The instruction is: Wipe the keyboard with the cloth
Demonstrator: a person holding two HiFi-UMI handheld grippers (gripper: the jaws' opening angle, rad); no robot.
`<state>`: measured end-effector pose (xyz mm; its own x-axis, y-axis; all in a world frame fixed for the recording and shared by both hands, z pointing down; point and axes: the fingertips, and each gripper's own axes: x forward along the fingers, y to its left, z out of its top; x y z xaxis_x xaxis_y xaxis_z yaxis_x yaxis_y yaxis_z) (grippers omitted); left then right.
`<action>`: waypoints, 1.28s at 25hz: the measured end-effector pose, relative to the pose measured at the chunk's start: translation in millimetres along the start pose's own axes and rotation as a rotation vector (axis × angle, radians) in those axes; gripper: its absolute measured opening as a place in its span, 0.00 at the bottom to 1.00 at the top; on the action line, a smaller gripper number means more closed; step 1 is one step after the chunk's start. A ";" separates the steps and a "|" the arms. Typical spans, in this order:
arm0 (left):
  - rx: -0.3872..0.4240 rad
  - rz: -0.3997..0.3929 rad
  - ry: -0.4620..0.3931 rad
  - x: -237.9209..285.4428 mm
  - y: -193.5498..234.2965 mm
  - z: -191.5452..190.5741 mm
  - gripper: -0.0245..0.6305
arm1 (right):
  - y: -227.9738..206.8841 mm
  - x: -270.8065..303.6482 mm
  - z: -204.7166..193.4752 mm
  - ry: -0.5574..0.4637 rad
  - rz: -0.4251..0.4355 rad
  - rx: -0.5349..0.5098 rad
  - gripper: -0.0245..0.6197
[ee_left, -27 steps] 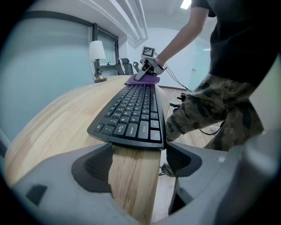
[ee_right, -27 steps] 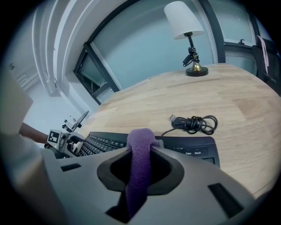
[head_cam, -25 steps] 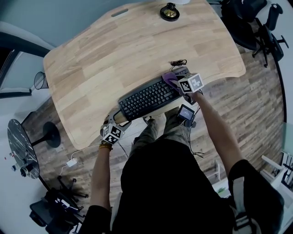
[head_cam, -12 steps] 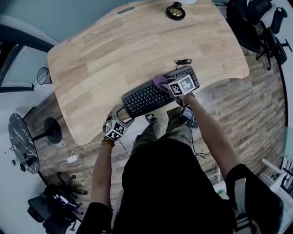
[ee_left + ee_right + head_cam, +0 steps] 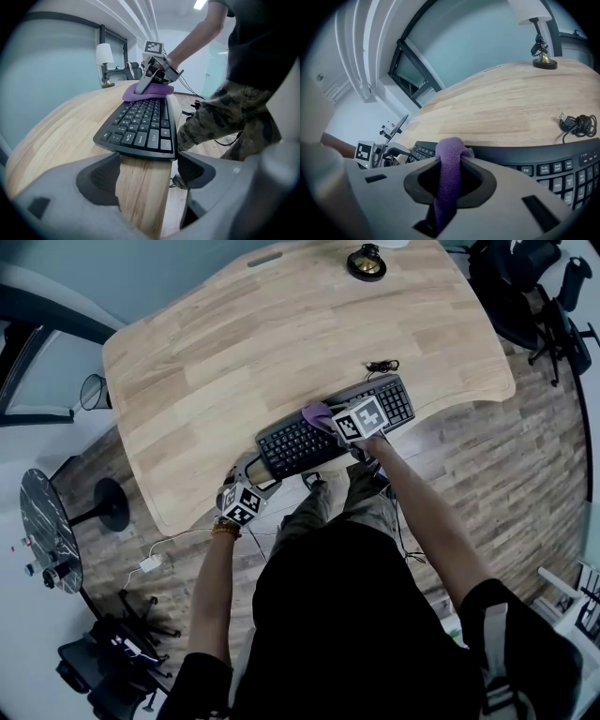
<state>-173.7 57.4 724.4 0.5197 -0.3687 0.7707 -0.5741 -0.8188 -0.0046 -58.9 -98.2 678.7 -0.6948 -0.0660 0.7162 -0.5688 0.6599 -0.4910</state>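
Observation:
A black keyboard [image 5: 337, 426] lies along the front edge of the wooden desk [image 5: 234, 352]. My right gripper [image 5: 330, 421] is shut on a purple cloth [image 5: 316, 413] and presses it onto the keys left of the keyboard's middle. In the right gripper view the cloth [image 5: 450, 168] stands pinched between the jaws, with the keyboard [image 5: 553, 161] just beyond. My left gripper [image 5: 251, 472] is open at the keyboard's left end, its jaws straddling the desk's front edge. The left gripper view looks along the keyboard [image 5: 140, 124] to the cloth [image 5: 149, 92] and right gripper [image 5: 143, 88].
A coiled black cable [image 5: 380, 366] lies behind the keyboard's right end. A lamp base [image 5: 367, 262] stands at the desk's far edge. Office chairs [image 5: 525, 287] are at the right, a round side table [image 5: 42, 531] at the left. The person's legs are under the desk.
My right gripper has slid the cloth leftward along the keyboard, from near its right end to left of its middle. The left gripper has stayed at the keyboard's left end.

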 end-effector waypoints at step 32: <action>-0.009 -0.001 -0.007 -0.1 0.6 -3.4 0.62 | 160.2 37.0 43.4 -0.193 0.444 0.072 0.12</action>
<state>-176.2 58.4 726.4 0.5251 -0.3709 0.7660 -0.5788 -0.8155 0.0019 -194.9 -27.5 605.0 -0.9421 0.0681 0.3283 -0.2234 0.6027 -0.7661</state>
